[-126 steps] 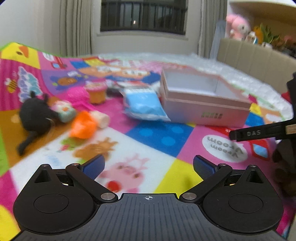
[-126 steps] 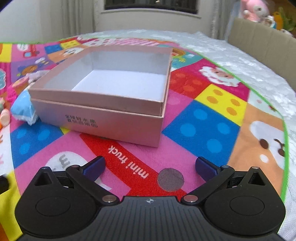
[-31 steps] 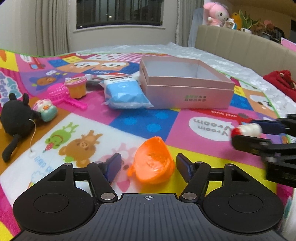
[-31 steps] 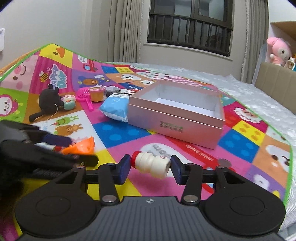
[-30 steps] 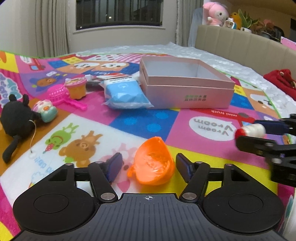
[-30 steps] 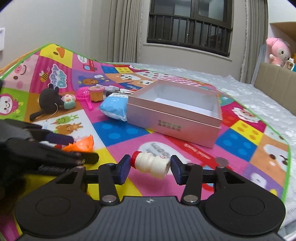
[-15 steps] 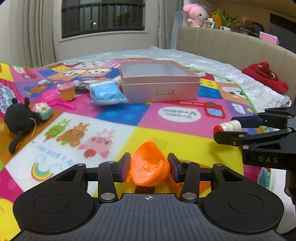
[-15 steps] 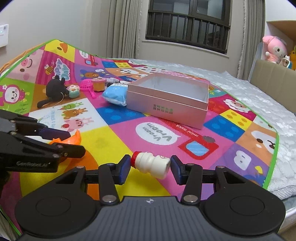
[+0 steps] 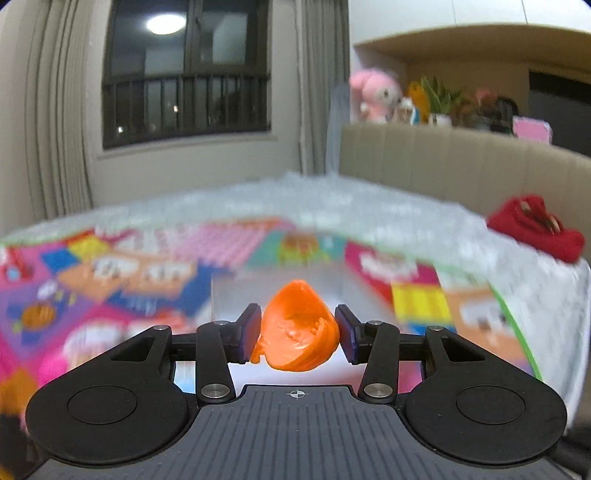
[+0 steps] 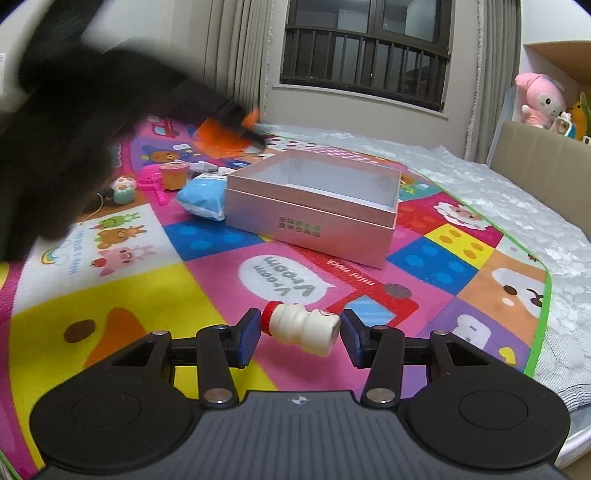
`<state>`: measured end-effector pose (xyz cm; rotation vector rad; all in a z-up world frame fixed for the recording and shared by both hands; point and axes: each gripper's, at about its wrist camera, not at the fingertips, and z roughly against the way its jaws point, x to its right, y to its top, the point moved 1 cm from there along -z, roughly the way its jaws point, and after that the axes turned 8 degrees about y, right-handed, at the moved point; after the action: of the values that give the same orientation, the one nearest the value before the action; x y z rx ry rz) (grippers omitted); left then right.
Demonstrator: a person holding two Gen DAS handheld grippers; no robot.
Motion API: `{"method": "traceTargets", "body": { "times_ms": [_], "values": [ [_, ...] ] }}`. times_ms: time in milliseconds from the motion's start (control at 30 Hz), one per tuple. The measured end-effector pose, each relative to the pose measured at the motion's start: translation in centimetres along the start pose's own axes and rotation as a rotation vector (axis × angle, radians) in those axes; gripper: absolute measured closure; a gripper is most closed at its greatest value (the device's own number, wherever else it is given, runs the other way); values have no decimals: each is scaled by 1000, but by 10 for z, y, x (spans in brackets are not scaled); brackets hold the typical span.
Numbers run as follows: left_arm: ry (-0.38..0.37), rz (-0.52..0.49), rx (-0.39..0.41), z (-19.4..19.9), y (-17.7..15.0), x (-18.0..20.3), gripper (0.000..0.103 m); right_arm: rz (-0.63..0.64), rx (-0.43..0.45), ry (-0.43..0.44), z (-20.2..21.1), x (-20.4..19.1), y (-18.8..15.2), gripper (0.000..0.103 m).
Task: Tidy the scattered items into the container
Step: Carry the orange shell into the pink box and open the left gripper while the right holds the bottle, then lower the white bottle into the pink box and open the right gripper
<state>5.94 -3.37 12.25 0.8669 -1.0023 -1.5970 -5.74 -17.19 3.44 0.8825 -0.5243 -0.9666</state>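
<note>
With my left jaws [image 9: 297,334] clamped on the orange shell [image 9: 298,326], I should centre it above the pink box [image 10: 314,206] before releasing, right jaws [image 10: 298,330] gripping the little bottle [image 10: 301,326].

Even indoor light; a ceiling lamp [image 9: 165,23] glares in the dark window [image 9: 184,70]. The left view's play mat [image 9: 110,280] is motion-blurred; the right view is sharp, bar a dark smear at its upper left. Fisheye bends edges.

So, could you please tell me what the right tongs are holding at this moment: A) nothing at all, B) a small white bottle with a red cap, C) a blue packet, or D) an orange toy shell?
B: in the right wrist view the right tongs are shut on the small white bottle with a red cap, held sideways above the play mat.
</note>
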Motion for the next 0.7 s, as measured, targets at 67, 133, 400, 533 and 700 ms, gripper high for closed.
{"method": "traceTargets", "body": {
  "times_ms": [67, 133, 400, 533, 700],
  "values": [
    [-16, 64, -19, -19, 16, -10, 17, -6, 6, -7, -1, 4, 2, 56],
    [0, 128, -38, -22, 15, -21, 6, -21, 13, -16, -1, 8, 4, 56],
    [114, 217, -229, 27, -63, -62, 0, -34, 27, 27, -20, 18, 27, 56],
    [111, 273, -285, 67, -102, -80, 0, 36, 95, -29, -46, 22, 69, 56],
    [165, 273, -262, 106, -118, -97, 0, 48, 129, -113, -98, 38, 126, 56]
  ]
}}
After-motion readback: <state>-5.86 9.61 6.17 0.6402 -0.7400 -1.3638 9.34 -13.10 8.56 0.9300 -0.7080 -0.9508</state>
